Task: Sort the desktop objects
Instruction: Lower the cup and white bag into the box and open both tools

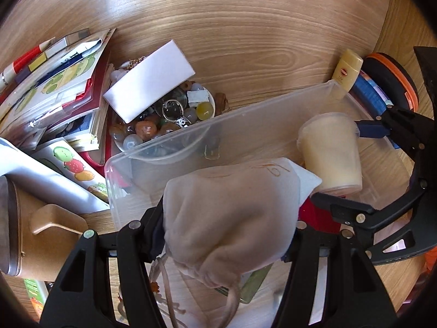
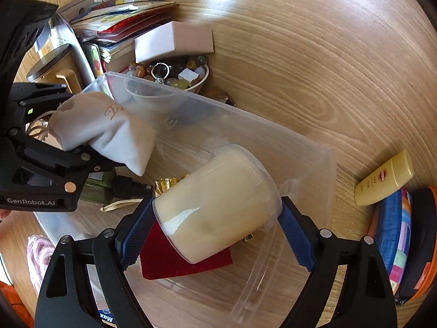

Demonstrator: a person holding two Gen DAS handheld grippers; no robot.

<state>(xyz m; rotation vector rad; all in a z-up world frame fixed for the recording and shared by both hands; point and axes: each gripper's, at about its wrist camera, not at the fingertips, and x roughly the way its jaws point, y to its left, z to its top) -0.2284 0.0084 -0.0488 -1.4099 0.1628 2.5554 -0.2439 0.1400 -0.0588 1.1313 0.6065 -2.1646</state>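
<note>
A clear plastic bin (image 1: 191, 136) (image 2: 300, 158) stands on the wooden desk. My left gripper (image 1: 224, 235) is shut on a beige drawstring pouch (image 1: 232, 205) (image 2: 103, 128) and holds it over the bin's near end. My right gripper (image 2: 215, 218) is shut on a cream-filled clear jar (image 2: 218, 202) (image 1: 331, 150), held tilted over the bin. Inside the bin lie a red velvet pouch (image 2: 174, 259), a gold item (image 2: 166, 184) and a green bottle (image 2: 98, 188).
A bowl of beads and rings (image 1: 164, 120) with a white box (image 1: 150, 82) on it sits beyond the bin. Books and sticker sheets (image 1: 60, 87) pile up at left, with a brown mug (image 1: 41, 227). A yellow tube (image 2: 385, 180) and a colourful pouch (image 2: 396, 232) lie at right.
</note>
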